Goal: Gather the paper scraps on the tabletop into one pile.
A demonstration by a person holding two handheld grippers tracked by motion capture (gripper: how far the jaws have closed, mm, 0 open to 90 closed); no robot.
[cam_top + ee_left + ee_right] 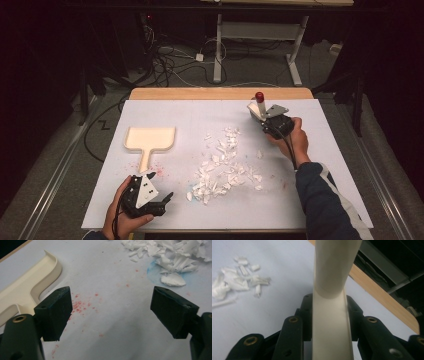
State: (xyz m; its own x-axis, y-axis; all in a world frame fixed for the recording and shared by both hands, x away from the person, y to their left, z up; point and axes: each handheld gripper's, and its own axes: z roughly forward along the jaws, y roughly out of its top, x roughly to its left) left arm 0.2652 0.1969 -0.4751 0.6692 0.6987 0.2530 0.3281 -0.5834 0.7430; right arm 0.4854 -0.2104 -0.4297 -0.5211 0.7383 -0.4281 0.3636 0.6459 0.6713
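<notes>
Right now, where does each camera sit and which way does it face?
High view: above the table's near side, looking down on dustpan, white scraps, both hands.
Left gripper view: behind open left gripper, facing dustpan and scraps.
Right gripper view: behind right gripper clamping a cream handle.
All share the scraps.

No text, label, brand, number or sign can be read anywhere in these views.
</notes>
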